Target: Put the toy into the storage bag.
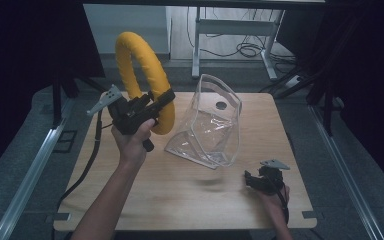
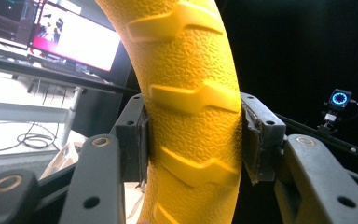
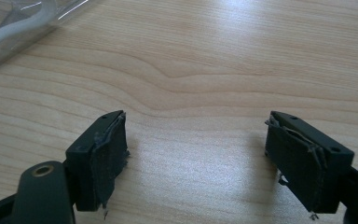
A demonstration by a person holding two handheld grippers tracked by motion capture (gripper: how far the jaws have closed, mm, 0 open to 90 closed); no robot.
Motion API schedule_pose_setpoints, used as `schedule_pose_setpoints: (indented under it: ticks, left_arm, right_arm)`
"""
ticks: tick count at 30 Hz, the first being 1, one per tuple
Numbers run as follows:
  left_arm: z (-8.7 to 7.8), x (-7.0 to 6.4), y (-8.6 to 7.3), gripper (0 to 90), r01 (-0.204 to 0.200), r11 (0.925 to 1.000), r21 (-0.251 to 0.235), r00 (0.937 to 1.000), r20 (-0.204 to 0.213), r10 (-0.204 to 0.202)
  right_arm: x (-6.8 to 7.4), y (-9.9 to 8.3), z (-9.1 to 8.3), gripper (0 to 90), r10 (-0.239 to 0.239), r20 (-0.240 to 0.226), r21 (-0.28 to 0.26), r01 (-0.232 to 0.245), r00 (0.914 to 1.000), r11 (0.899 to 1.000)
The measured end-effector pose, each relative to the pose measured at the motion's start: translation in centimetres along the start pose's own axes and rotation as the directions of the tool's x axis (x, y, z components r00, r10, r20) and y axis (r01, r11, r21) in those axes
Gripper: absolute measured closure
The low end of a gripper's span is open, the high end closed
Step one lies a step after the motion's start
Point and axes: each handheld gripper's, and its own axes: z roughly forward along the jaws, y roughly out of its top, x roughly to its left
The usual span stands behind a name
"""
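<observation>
The ring (image 1: pixel 142 75) is held up above the table's (image 1: pixel 180 200) far left part, standing on edge, with the left gripper (image 1: pixel 166 100) clamped across its lower right arc; in the left gripper view the ring (image 2: pixel 191 107) sits between the two jaws, touching both pads. Just right of the ring, on the table's middle, stands the bag (image 1: pixel 212 122), its mouth toward the far side and its base toward the near side. The right gripper (image 1: pixel 250 180) is at the near right of the table, well apart from the bag and nearer than it. In the right gripper view its jaws stand apart over bare table (image 3: pixel 205 70), with a corner of the bag (image 3: pixel 14 28) at far left.
</observation>
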Motion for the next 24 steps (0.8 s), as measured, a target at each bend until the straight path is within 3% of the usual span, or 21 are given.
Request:
schedule_pose_setpoints:
  ticks: [18, 24]
  left_arm:
    - [3.2, -2.3, 1.3, 50.3, -0.069, 0.9974, -0.022, 0.9976, -0.008, 0.069]
    - [4.3, -2.9, 1.6, 50.4, -0.074, 0.9972, -0.017, 0.9973, 0.003, 0.074]
  right_arm:
    - [0.0, 0.0, 0.0, 20.9, 0.000, 0.000, 0.001, 0.000, 1.0000, 1.000]
    - [0.0, 0.0, 0.0, 20.9, 0.002, 0.001, 0.000, -0.002, 1.0000, 1.000]
